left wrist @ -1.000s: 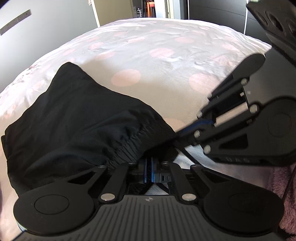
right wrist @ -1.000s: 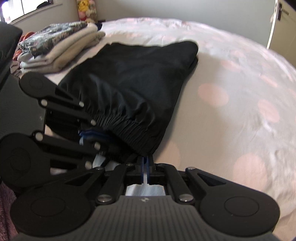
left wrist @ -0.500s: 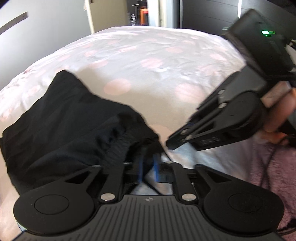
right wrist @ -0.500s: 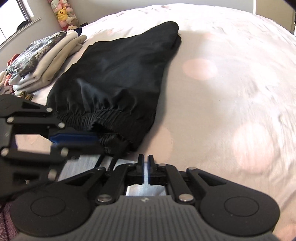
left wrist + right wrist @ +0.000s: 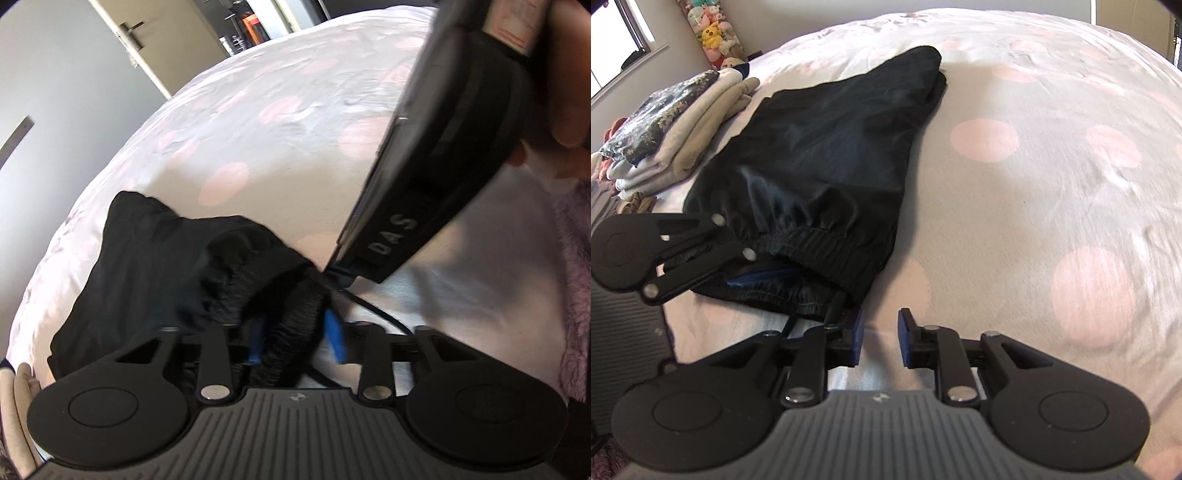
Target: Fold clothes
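Observation:
Black trousers (image 5: 827, 147) lie folded on the polka-dot bed, elastic waistband (image 5: 827, 243) toward me; they also show in the left wrist view (image 5: 155, 266). My left gripper (image 5: 297, 336) is open, with the bunched waistband (image 5: 291, 321) between its blue pads; in the right wrist view it (image 5: 738, 273) reaches in at the waistband's left end. My right gripper (image 5: 879, 338) is open and empty, just off the waistband's right corner; its body (image 5: 443, 147) fills the upper right of the left wrist view.
A stack of folded clothes (image 5: 676, 122) sits at the left of the bed, beside the trousers. The pink-dotted bedcover (image 5: 1052, 166) stretches to the right and far side. Plush toys (image 5: 713, 29) stand by the window. A door (image 5: 155, 40) is beyond the bed.
Both grippers have opened: the right let go of the waistband corner and backed off a little; the left opened around the bunched waistband. The right gripper rose in the left view.

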Action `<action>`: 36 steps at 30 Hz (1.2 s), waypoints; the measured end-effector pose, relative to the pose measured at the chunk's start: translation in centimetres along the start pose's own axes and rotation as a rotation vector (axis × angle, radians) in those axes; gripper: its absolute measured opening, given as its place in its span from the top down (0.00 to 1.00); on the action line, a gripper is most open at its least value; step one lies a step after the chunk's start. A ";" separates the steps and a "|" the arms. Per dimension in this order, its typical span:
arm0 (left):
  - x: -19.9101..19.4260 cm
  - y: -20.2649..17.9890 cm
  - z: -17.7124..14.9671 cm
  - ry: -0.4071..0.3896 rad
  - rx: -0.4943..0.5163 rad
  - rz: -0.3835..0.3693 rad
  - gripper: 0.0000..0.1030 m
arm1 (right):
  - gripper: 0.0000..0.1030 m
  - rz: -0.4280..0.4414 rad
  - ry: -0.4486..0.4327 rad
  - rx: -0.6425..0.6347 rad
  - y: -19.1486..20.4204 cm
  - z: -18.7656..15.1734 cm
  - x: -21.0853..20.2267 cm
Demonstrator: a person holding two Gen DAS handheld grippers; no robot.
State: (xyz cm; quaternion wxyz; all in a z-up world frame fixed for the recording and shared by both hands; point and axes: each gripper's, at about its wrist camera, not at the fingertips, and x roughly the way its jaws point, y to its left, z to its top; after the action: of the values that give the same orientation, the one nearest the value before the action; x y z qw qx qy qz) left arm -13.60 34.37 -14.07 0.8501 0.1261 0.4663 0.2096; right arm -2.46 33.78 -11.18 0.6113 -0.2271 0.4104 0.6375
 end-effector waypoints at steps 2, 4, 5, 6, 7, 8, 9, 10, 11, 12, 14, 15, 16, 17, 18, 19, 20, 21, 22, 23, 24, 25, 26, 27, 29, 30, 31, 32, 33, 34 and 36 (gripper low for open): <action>-0.7 0.9 0.0 -0.026 -0.047 -0.007 0.85 | 0.78 0.009 -0.008 -0.002 0.0 0.0 0.0; -1.3 1.6 0.0 -0.040 -0.089 -0.012 0.87 | 0.78 0.019 -0.018 -0.024 0.4 0.1 -0.1; -1.5 1.7 0.0 -0.041 -0.099 -0.011 0.88 | 0.78 0.019 -0.020 -0.036 0.6 0.1 -0.1; -1.6 1.9 -0.1 -0.042 -0.108 -0.008 0.89 | 0.78 0.017 -0.022 -0.047 0.8 0.1 -0.1; -1.6 2.1 -0.1 -0.044 -0.116 -0.005 0.90 | 0.78 0.016 -0.024 -0.059 0.9 0.1 -0.1; -1.6 2.3 0.0 -0.049 -0.128 -0.004 0.90 | 0.78 0.011 -0.033 -0.066 1.0 0.1 -0.1; -1.6 2.5 0.0 -0.054 -0.138 -0.001 0.91 | 0.78 0.001 -0.050 -0.070 1.1 0.1 -0.1; -1.6 2.7 0.1 -0.060 -0.150 0.005 0.92 | 0.78 -0.008 -0.069 -0.072 1.0 0.1 -0.1; -1.6 2.9 0.2 -0.066 -0.164 0.010 0.93 | 0.78 -0.017 -0.088 -0.073 1.0 0.2 -0.1; -1.5 3.2 0.2 -0.069 -0.179 0.009 0.93 | 0.79 -0.026 -0.107 -0.074 1.0 0.3 -0.2; -1.2 3.6 0.2 -0.070 -0.205 0.007 0.94 | 0.96 -0.019 -0.110 -0.077 1.1 0.3 -0.2; -1.1 3.6 0.1 -0.068 -0.212 0.009 0.94 | 0.97 -0.013 -0.108 -0.079 1.1 0.3 -0.2; -1.0 3.7 0.1 -0.067 -0.218 0.010 0.94 | 0.97 -0.007 -0.105 -0.081 1.2 0.2 -0.3; -0.9 3.7 0.0 -0.066 -0.222 0.012 0.95 | 0.97 -0.001 -0.103 -0.083 1.2 0.2 -0.3; -0.8 3.8 0.0 -0.066 -0.226 0.013 0.95 | 0.97 0.005 -0.101 -0.085 1.3 0.2 -0.3; -0.8 3.9 0.0 -0.067 -0.236 0.013 0.96 | 0.98 0.011 -0.099 -0.087 1.3 0.2 -0.4; -0.7 4.1 -0.1 -0.069 -0.248 0.014 0.96 | 0.98 0.017 -0.097 -0.089 1.4 0.2 -0.4; -0.6 4.2 -0.1 -0.071 -0.259 0.014 0.96 | 0.98 0.023 -0.094 -0.090 1.4 0.2 -0.4; -0.5 4.4 -0.1 -0.075 -0.264 0.020 0.96 | 0.98 0.029 -0.092 -0.092 1.5 0.1 -0.5; -0.4 4.4 -0.1 -0.078 -0.265 0.025 0.96 | 0.98 0.035 -0.090 -0.094 1.5 0.1 -0.5; -0.3 4.5 -0.1 -0.077 -0.266 0.023 0.96 | 0.98 0.040 -0.088 -0.096 1.6 0.1 -0.5; -0.1 4.5 -0.1 -0.069 -0.259 0.018 0.96 | 0.98 0.046 -0.086 -0.098 1.6 0.1 -0.6; 0.1 4.4 -0.1 -0.059 -0.248 0.013 0.97 | 0.98 0.052 -0.083 -0.100 1.7 0.1 -0.6; 0.3 4.3 -0.1 -0.048 -0.238 0.008 0.97 | 0.98 0.058 -0.081 -0.102 1.7 0.1 -0.6; 0.4 4.0 -0.2 -0.026 -0.220 -0.014 0.96 | 0.98 0.070 -0.047 -0.075 1.5 0.1 0.0; 0.3 3.9 -0.2 -0.016 -0.218 -0.028 0.96 | 0.97 0.075 -0.027 -0.059 1.3 0.2 0.4; 0.1 3.8 -0.2 -0.011 -0.216 -0.036 0.95 | 0.97 0.081 -0.007 -0.043 1.2 0.2 0.8; -0.3 3.8 -0.2 -0.009 -0.213 -0.043 0.92 | 0.97 0.083 0.000 -0.037 1.1 0.2 0.9; -0.8 3.9 -0.4 -0.005 -0.207 -0.051 0.90 | 0.97 0.084 0.000 -0.036 1.1 0.1 0.9; -1.3 3.9 -0.5 -0.002 -0.198 -0.056 0.85 | 0.97 0.082 -0.001 -0.039 1.1 0.1 0.8; -2.4 4.1 -1.0 0.002 -0.180 -0.059 0.80 | 0.97 0.075 0.000 -0.051 1.2 -0.1 0.8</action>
State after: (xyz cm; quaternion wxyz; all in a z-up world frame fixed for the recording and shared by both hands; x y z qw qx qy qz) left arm -16.58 36.85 -11.11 0.8635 0.0351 0.4496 0.2258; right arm -3.73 34.26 -11.54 0.5812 -0.2271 0.4020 0.6701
